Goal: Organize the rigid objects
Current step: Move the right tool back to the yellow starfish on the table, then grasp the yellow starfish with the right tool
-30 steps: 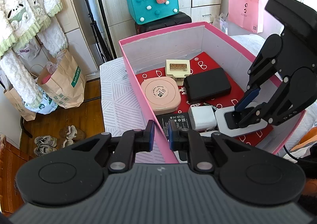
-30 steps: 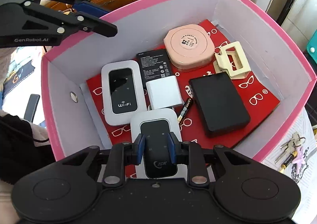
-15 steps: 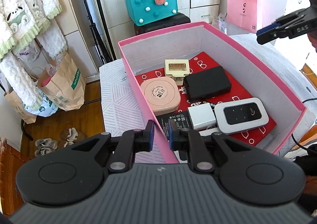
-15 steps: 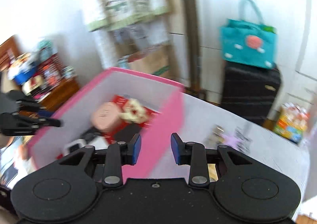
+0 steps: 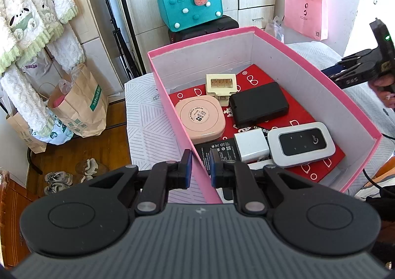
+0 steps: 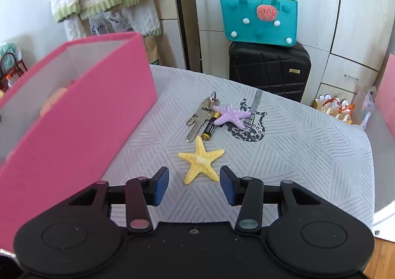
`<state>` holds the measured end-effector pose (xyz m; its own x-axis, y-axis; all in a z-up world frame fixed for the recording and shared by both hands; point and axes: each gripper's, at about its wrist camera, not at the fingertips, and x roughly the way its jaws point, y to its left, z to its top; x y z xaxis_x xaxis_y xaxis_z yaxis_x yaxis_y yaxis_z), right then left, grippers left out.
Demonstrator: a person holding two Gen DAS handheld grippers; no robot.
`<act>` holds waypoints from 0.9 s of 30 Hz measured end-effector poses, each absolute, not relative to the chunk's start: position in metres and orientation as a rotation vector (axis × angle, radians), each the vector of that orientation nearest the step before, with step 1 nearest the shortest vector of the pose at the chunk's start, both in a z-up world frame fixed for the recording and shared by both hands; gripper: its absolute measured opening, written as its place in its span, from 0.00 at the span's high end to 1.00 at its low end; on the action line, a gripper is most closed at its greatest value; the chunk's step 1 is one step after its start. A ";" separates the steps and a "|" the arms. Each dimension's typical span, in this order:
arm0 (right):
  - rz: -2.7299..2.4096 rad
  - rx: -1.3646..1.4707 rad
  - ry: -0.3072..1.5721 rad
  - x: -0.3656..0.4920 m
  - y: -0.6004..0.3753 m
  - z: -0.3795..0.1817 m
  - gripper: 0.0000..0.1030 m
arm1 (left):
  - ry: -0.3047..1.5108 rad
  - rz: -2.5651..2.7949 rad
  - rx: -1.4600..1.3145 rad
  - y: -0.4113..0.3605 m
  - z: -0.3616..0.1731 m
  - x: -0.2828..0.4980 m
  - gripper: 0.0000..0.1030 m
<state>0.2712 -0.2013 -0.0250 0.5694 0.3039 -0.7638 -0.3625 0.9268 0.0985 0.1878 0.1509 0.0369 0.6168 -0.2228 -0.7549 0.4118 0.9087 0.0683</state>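
Note:
A pink box [image 5: 321, 76] on the table holds a pink round case [image 5: 201, 118], a cream clip [image 5: 221, 85], a black pack [image 5: 258, 103], a white charger [image 5: 250, 146] and a white router [image 5: 301, 144]. My left gripper [image 5: 199, 170] straddles the box's near wall, its jaws close on it. My right gripper [image 6: 194, 183] is open and empty, just short of a yellow starfish [image 6: 201, 160]. Beyond lie keys [image 6: 201, 116], a battery [image 6: 209, 128] and a purple starfish [image 6: 230, 117]. The box's outer wall [image 6: 74, 130] is to the left.
A grey patterned cloth [image 6: 296, 155] covers the table. A black suitcase [image 6: 269, 69] with a teal bag [image 6: 259, 19] stands behind it. Paper bags [image 5: 79, 106] and shoes [image 5: 56, 180] are on the floor at left.
My right gripper let go of the white router in the box, swung out to the table beside it and opened wider over the yellow starfish. My left gripper stayed put.

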 end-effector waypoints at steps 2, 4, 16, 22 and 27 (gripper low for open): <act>0.383 -0.080 0.885 0.275 -0.196 -0.032 0.46 | 0.831 -0.369 0.244 0.151 0.037 0.188 0.88; 0.375 -0.083 0.860 0.278 -0.195 -0.037 0.46 | 0.831 -0.369 0.239 0.151 0.037 0.188 0.88; 0.421 -0.118 0.794 0.264 -0.191 -0.024 0.89 | 0.832 -0.366 0.240 0.152 0.037 0.187 0.88; 0.435 -0.111 0.793 0.259 -0.189 -0.005 0.98 | 0.831 -0.367 0.239 0.152 0.037 0.187 0.88; 0.450 -0.126 0.809 0.258 -0.187 -0.005 0.90 | 0.830 -0.367 0.235 0.152 0.037 0.188 0.88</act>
<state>0.2575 -0.1867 -0.0045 0.6017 0.3402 -0.7227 -0.4350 0.8984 0.0607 0.1876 0.1520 0.0374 0.6173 -0.2250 -0.7539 0.4064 0.9116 0.0608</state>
